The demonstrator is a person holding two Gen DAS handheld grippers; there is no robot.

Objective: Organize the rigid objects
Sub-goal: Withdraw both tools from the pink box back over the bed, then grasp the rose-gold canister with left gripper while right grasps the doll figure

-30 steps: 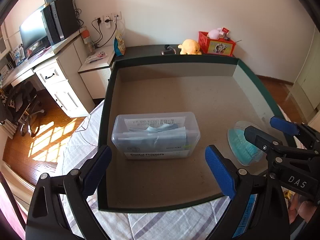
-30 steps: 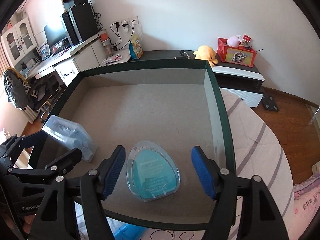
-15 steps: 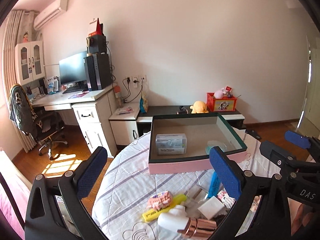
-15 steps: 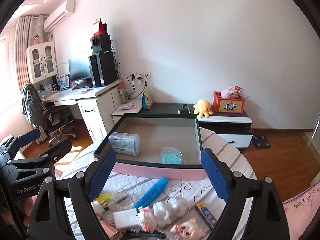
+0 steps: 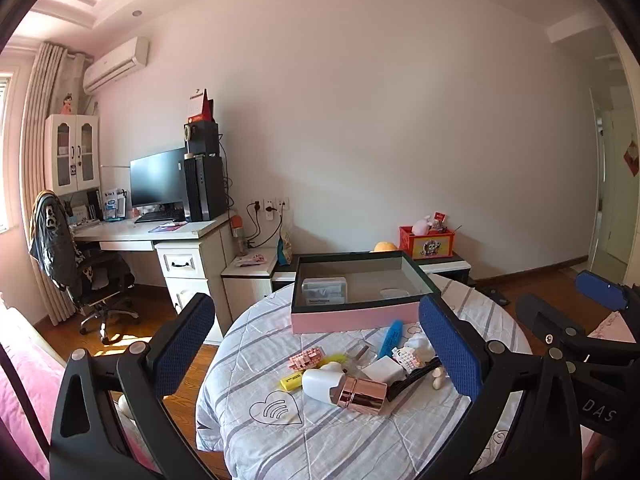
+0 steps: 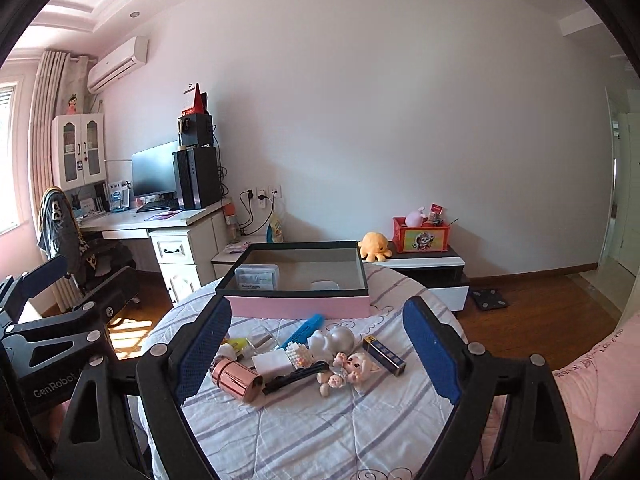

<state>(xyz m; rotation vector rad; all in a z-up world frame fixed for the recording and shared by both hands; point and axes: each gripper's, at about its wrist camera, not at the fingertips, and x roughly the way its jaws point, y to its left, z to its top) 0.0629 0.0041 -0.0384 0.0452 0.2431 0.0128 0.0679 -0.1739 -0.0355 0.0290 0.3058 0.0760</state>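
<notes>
One pink box (image 6: 298, 306), two clear things inside it, one blue pen (image 6: 306, 327), one small doll (image 6: 352, 368), one yellow marker (image 5: 294, 378), two grippers

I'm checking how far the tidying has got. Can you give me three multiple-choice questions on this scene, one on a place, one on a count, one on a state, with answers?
1. Where is the clear floss box?
A. Inside the pink tray, left side
B. On the bedspread
C. On the desk

2. How many items lie in the tray?
A. None
B. Two
C. Five

3. How do the right gripper jaws stand?
A. Shut on the doll
B. Shut, empty
C. Open, empty

Answers: 1 A, it sits against the tray's left wall. 2 B, the floss box and a clear oval case. 3 C, the blue pads stand wide apart, nothing between.
</notes>
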